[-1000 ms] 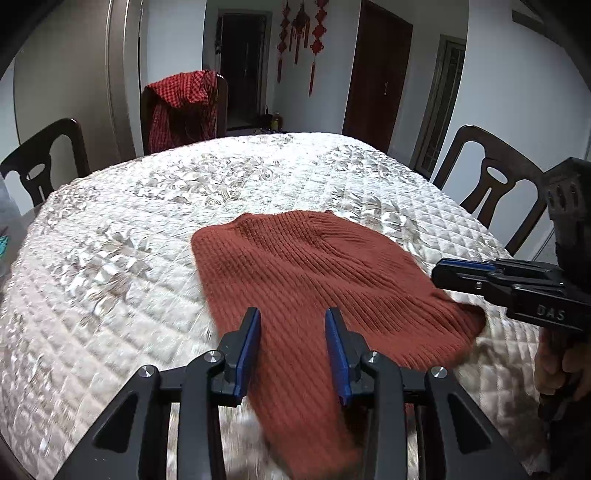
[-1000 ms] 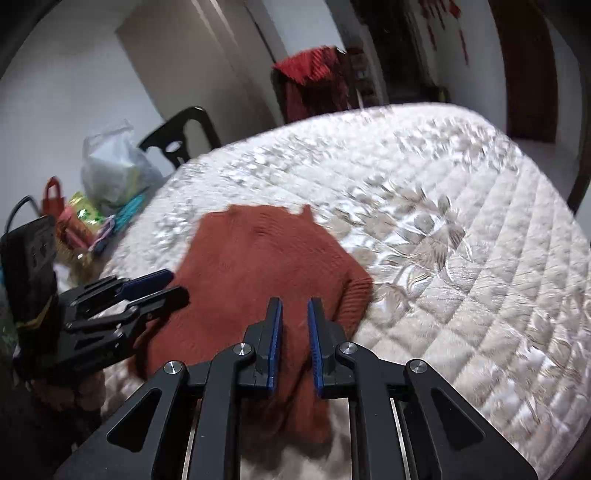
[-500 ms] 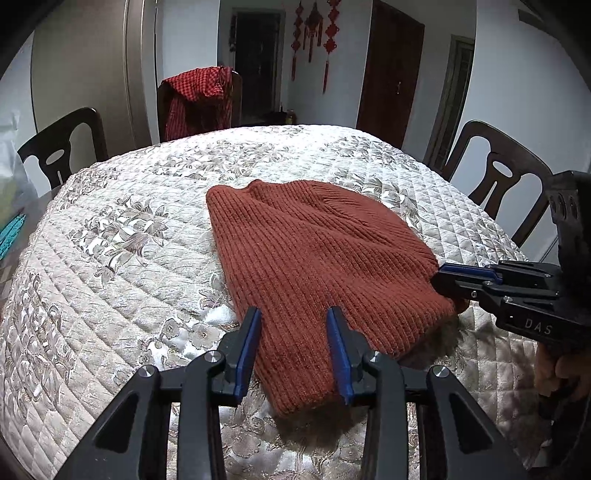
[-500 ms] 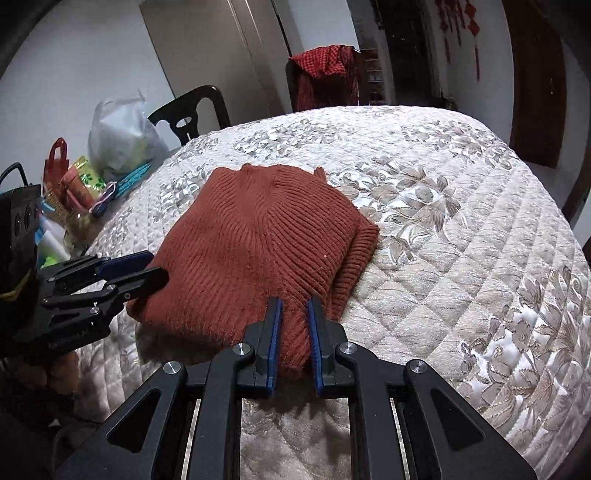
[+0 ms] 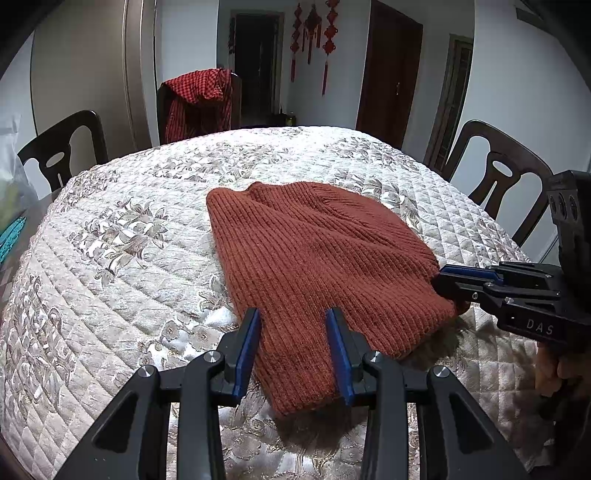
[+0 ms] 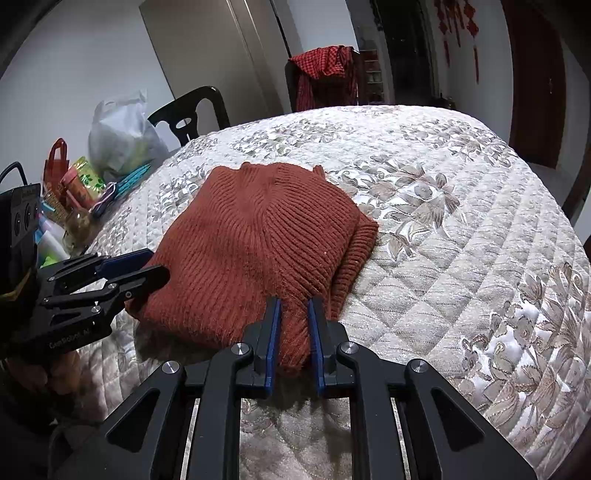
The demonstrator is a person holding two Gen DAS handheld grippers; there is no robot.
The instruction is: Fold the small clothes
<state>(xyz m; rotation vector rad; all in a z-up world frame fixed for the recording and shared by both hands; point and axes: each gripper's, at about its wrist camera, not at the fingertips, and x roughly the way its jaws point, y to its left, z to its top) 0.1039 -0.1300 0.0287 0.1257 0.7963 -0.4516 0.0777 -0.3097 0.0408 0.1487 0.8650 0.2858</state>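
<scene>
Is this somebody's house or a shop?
Most likely a home dining room: dark wooden chairs ring a table with a quilted cover, and red knot ornaments hang by the doors.

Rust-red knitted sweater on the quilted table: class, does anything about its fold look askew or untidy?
Yes. The sweater is folded unevenly: on its right side a lower layer sticks out past the top layer, so the edges don't line up.
</scene>
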